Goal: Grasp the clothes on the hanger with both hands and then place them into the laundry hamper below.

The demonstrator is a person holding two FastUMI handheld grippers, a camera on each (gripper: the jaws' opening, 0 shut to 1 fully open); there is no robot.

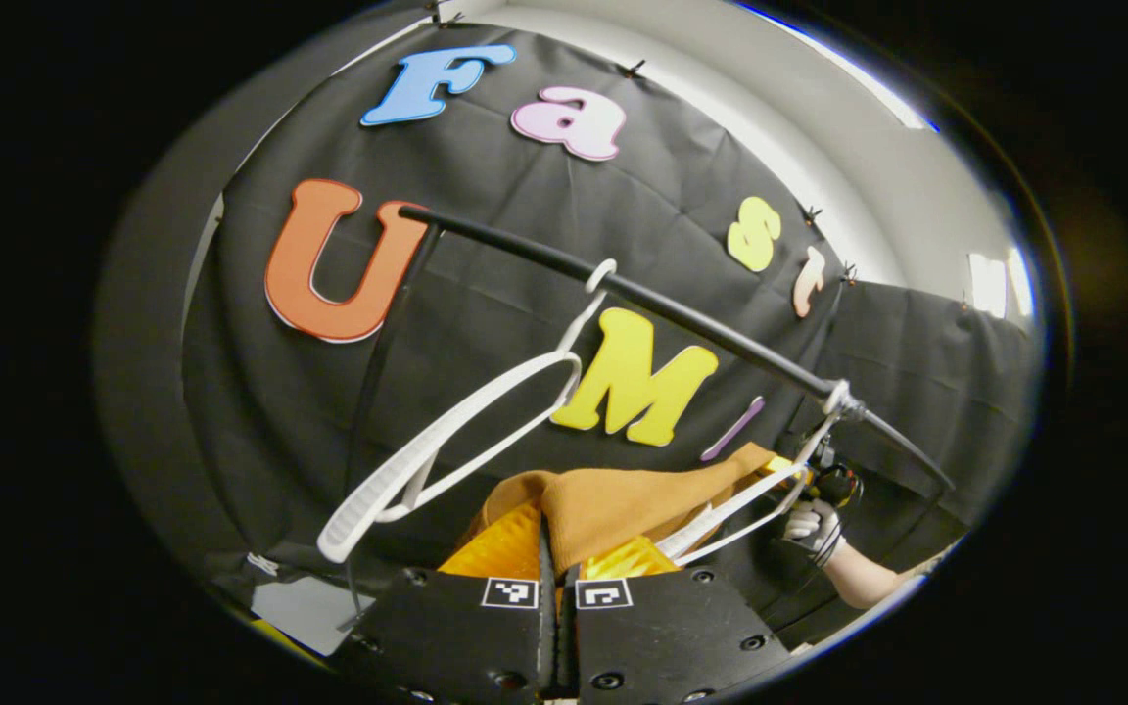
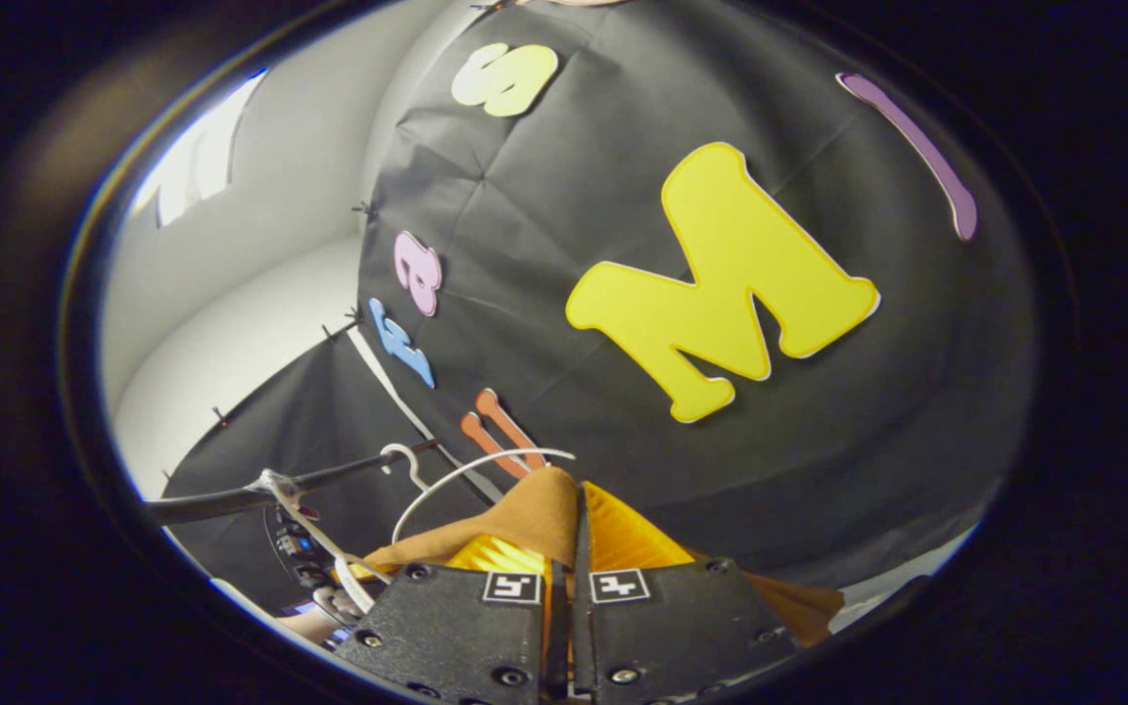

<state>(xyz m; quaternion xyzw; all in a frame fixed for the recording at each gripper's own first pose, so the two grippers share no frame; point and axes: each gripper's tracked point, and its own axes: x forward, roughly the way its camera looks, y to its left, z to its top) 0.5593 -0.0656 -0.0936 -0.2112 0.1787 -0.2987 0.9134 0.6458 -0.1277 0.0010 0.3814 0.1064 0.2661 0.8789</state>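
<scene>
A tan-brown garment bunches just above my left gripper, whose fingers are shut on a fold of it. The cloth stretches right toward a white hanger hooked on the black rail. Farther right, a gloved hand holds the other gripper at the garment's far end. In the right gripper view the same garment is pinched between the fingers of my right gripper, with a flap hanging out to the right. A hanger and the rail show to the left of it.
A second white hanger hangs bare and tilted on the rail's left part, beside the rack's black upright post. A pale grey patch lies low at the left. The black cloth wall stands close behind the rail.
</scene>
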